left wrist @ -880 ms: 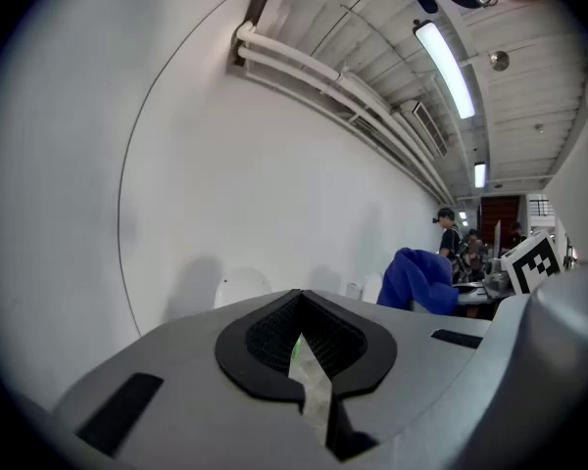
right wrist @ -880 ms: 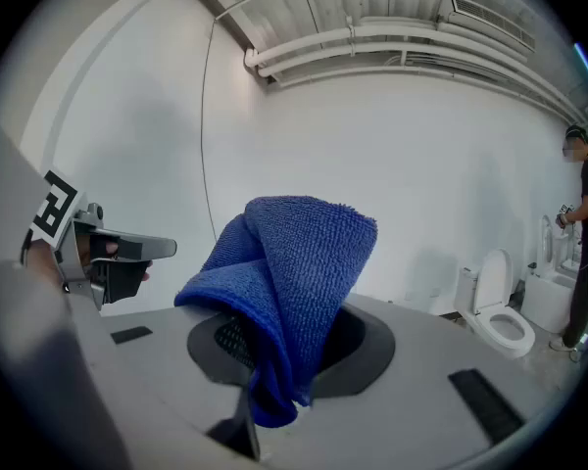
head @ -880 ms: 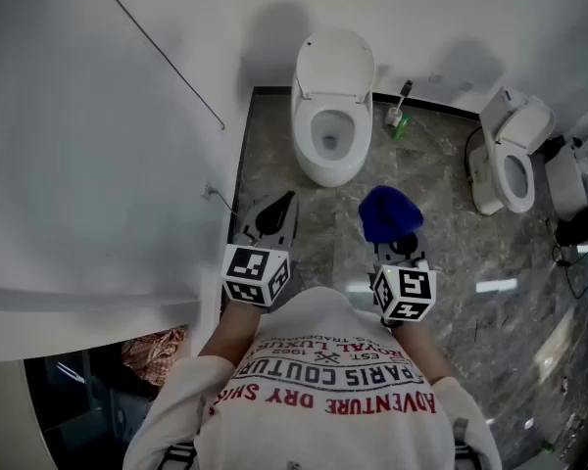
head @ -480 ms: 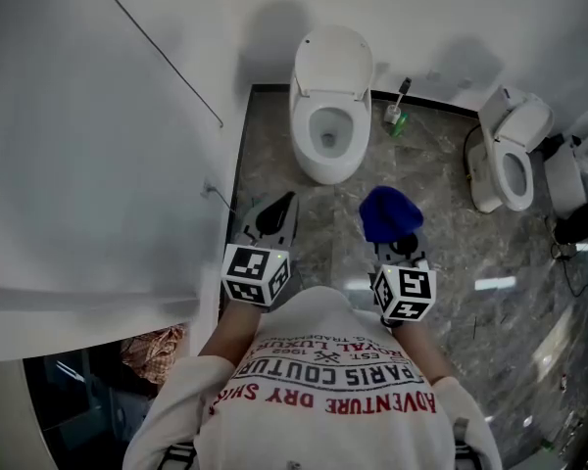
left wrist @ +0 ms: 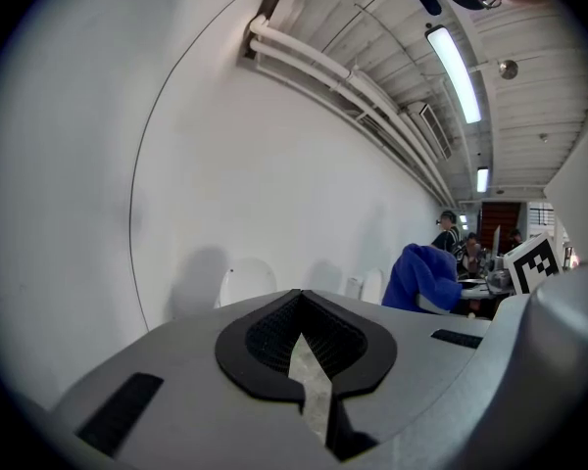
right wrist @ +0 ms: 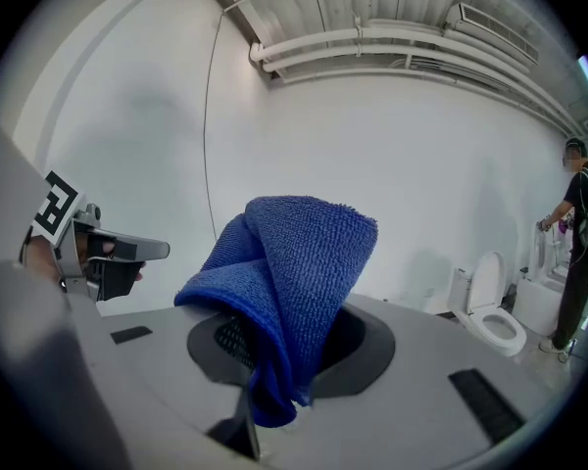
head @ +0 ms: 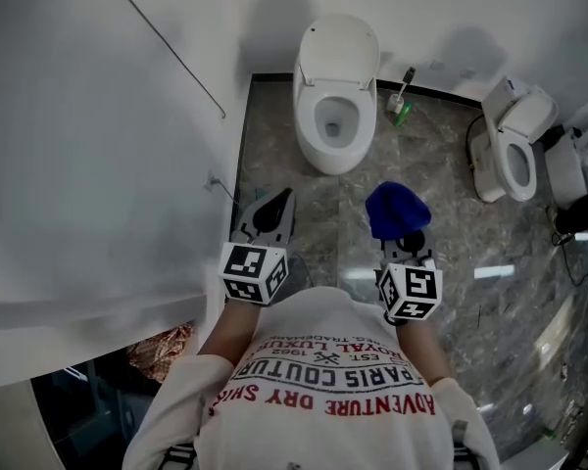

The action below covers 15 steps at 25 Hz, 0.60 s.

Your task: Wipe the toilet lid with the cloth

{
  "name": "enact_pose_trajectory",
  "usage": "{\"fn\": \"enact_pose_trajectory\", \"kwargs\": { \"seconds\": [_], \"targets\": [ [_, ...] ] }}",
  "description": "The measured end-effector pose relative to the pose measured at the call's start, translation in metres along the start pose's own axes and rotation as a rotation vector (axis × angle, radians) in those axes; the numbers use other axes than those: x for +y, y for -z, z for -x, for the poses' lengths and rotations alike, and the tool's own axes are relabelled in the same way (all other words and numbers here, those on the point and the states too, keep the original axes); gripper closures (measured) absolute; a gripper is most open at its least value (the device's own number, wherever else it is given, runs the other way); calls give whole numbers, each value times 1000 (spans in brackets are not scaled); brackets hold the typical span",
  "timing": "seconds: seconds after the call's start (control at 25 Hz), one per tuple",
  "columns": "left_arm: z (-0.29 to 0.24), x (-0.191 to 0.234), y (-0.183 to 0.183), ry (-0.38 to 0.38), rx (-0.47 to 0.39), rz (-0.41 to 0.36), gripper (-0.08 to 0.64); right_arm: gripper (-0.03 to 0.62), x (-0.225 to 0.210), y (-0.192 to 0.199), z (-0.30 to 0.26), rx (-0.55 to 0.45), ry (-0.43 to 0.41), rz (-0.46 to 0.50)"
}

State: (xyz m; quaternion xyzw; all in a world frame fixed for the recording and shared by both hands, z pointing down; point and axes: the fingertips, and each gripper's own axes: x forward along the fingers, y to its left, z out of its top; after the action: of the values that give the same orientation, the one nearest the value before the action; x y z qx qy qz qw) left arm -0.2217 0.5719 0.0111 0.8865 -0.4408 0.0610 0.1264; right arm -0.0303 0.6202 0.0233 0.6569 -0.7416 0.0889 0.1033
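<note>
Right gripper (head: 407, 248) clamped on the blue cloth (head: 396, 209), wad bunched above the tips, likely held forward for pressing. Left gripper (head: 271, 213) closed on nothing, level alongside, seemingly spare. Far ahead across the floor (head: 294, 174), toilet lid (head: 339, 42) propped up against the wall (head: 451, 8), untouched, well apart from the blue cloth.
</note>
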Motion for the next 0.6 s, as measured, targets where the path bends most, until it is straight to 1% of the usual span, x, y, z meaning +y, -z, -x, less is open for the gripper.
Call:
{"fn": "enact_pose_trajectory", "kwargs": {
  "seconds": [0.2,0.36,0.48,0.6],
  "targets": [
    [1,24,-2,7,19,13,555,505,9,2,-10,31,26,-38],
    [-8,34,10,4,34,38,555,505,6,10,-25,53,25,-46],
    [-28,42,18,-10,42,42,555,505,-7,13,-51,44,13,-40],
    [-60,50,18,-25,53,50,555,505,-26,9,-87,43,-15,-47]
  ]
}}
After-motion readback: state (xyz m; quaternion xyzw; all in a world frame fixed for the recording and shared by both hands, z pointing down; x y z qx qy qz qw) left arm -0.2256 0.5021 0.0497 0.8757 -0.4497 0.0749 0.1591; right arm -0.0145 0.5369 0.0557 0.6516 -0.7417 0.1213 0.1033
